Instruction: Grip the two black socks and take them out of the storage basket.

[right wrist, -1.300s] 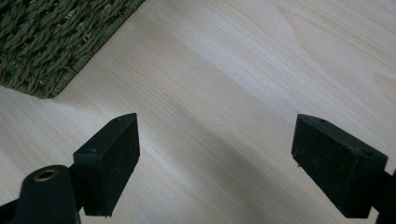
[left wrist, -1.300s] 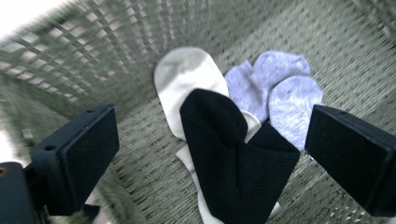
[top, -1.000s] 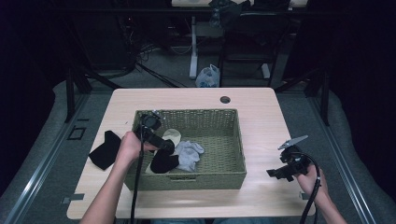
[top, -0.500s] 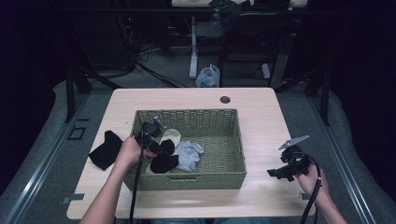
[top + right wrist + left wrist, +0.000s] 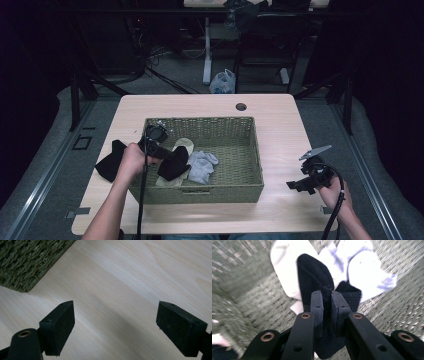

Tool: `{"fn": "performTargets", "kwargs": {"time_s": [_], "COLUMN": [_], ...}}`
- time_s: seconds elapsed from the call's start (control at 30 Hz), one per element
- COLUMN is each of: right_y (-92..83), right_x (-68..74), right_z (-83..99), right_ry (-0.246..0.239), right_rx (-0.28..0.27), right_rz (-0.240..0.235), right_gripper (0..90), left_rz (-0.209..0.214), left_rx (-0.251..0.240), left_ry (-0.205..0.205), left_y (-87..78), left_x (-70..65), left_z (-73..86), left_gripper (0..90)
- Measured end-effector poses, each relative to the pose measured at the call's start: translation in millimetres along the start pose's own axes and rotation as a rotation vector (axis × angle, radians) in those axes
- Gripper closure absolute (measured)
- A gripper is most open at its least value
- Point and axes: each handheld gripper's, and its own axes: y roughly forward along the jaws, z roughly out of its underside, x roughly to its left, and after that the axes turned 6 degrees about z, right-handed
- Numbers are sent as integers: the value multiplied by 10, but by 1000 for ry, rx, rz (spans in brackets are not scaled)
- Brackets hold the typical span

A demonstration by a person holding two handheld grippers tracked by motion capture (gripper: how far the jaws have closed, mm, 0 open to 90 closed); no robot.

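Left gripper: we see its jaws, which have just been closing, clamped on the black sock; fabric fills the gap between the pads.
Black sock: we find it in the basket, at 9 o'clock of its floor, lying over the cream sock.
Pale blue sock: just beside the black sock, at its 3 o'clock.
Right gripper: we see jaws spread wide over bare table, nothing between them.
Second black garment: on the table, at 9 o'clock outside the basket.

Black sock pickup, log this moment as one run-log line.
left gripper: closed on black sock, jaws just closing | place: wicker basket | right gripper: open over table
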Motion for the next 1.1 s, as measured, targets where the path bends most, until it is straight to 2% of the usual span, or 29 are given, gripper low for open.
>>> {"fn": "performTargets", "kwargs": {"time_s": [0.13, 0.33, 0.57, 0.67, 1.1], "right_y": [2, -3, -6, -7, -3], "right_x": [-12, -25, -22, -17, -11], "right_z": [3, 18, 15, 11, 9], "right_ry": [4, 15, 6, 1, -1], "right_rx": [5, 7, 9, 10, 8], "right_rz": [-6, -8, -1, -3, -8], "right_gripper": [146, 146, 146, 146, 146], "left_rz": [-12, -29, -44, -72, -113], "left_rx": [-30, -53, -68, -73, -119], "left_ry": [25, 52, 77, 92, 99], "left_y": [-130, -262, -428, -556, -895], "left_x": [-61, -128, -179, -202, -177], "left_z": [-41, -91, -179, -253, -450], "left_gripper": [822, 822, 822, 822, 822]}}
